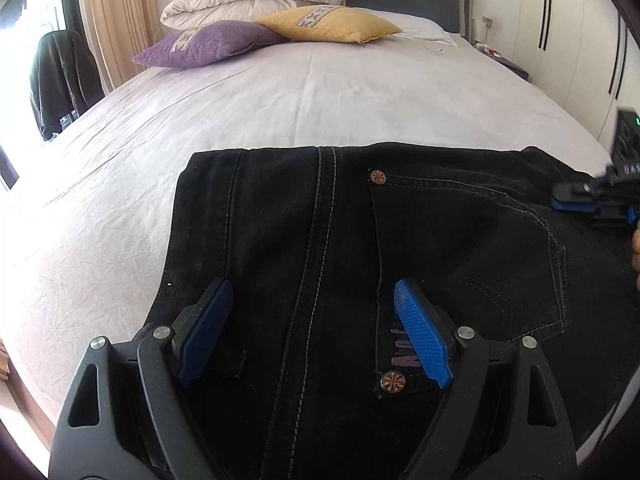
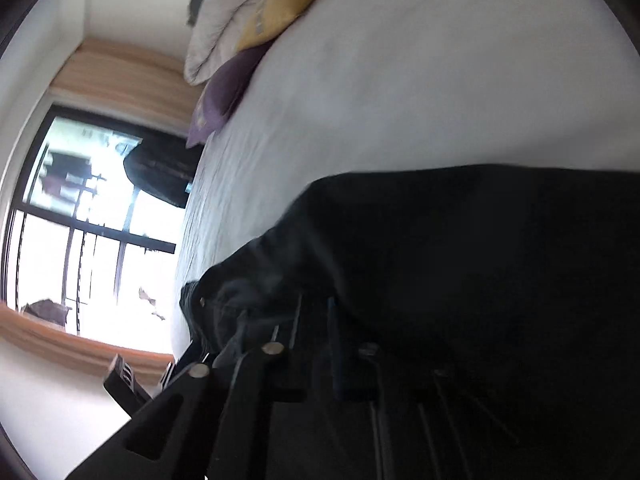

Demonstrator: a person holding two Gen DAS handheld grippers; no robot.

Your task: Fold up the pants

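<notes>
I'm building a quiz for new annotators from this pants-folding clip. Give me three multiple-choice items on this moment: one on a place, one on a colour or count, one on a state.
1. Where do the black pants lie?
A. On the white bed sheet
B. On a wooden floor
C. Over a chair back

2. Which colours are the two small cushions near the headboard?
A. Red and green
B. Purple and yellow
C. Both blue

3. How do the jaws of the left gripper stand?
A. Clamped on a cushion
C. Shut on a waistband
B. Spread apart above the pants

Key: 1 A, the dark denim rests flat on the white bed sheet. 2 B, a purple cushion lies beside a yellow cushion. 3 B, the blue pads are wide apart with denim showing between them.
</notes>
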